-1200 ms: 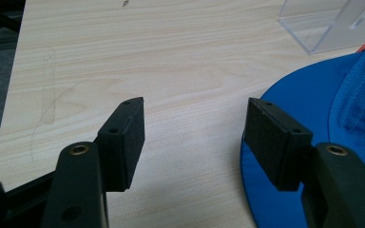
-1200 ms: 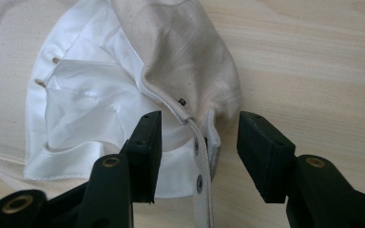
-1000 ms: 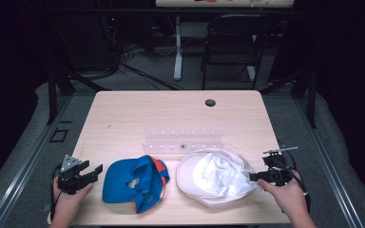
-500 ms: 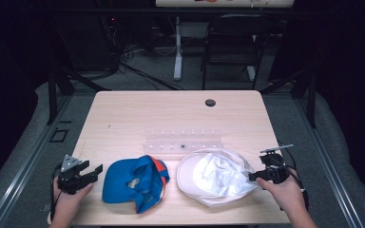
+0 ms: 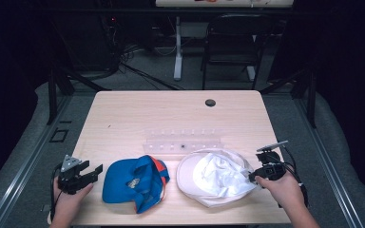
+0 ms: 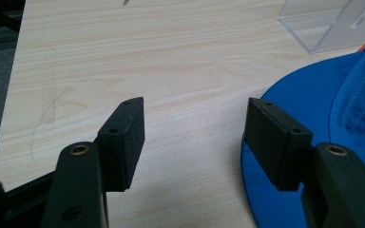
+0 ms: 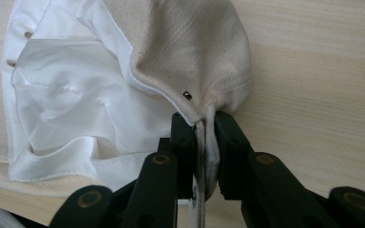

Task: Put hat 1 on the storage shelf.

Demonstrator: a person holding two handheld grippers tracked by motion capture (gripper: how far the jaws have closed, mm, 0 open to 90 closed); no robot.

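Cloth of the white cap (image 7: 123, 95) is soft, light and collapsible: right gripper (image 7: 204, 124) fingers, just closing, pinch its rim; left gripper (image 6: 195, 137) stands open, empty.

dark lab or studio: lone wooden table (image 5: 123, 118), floor cables (image 5: 138, 71), folding chair (image 5: 233, 47).

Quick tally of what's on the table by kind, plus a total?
Caps: 2, a blue cap and a white cap
Clear plastic racks: 1
Handheld tongs: 2, left tongs open beside the blue cap, right tongs shut on the white cap's edge
Total: 5
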